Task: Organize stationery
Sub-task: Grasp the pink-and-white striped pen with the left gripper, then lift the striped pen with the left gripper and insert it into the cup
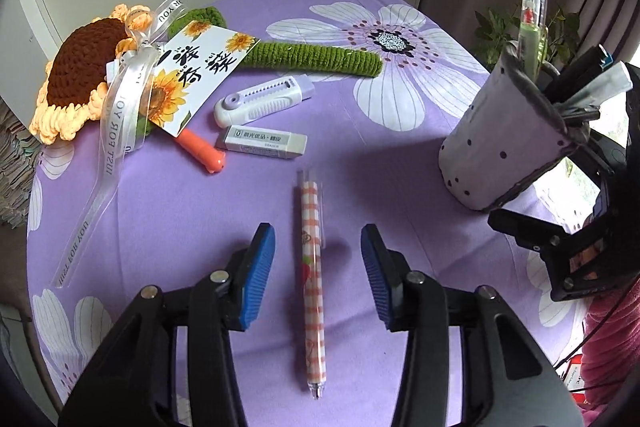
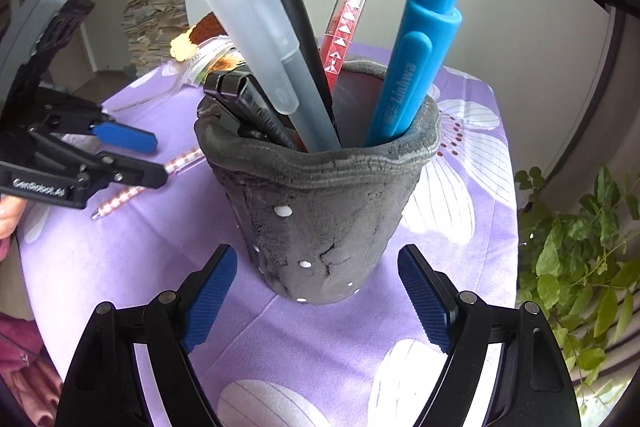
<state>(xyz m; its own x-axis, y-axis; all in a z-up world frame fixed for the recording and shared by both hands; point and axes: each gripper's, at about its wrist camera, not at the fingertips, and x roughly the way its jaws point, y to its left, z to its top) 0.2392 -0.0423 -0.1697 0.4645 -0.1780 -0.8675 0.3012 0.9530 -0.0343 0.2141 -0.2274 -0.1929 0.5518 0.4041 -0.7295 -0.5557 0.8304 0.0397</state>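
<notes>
Soft, even daylight fills both views, bright but not harsh. On the purple cloth the checked pen casts only a faint shadow to its right. A blown-out white patch glares at the right edge of the left view. Both pictures bulge like a fisheye, with dark vignetted corners. The near blue pads look slightly soft.

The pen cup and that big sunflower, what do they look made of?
The pen cup looks like soft fabric or felt: a matte grey fuzzy surface with small white dots, and a rim that folds and wrinkles. In the left wrist view its other side looks pale with dark dots. The sunflower looks crocheted from yarn: ribbed stitches show on the brown centre, orange petals and green stem, all matte.
</notes>
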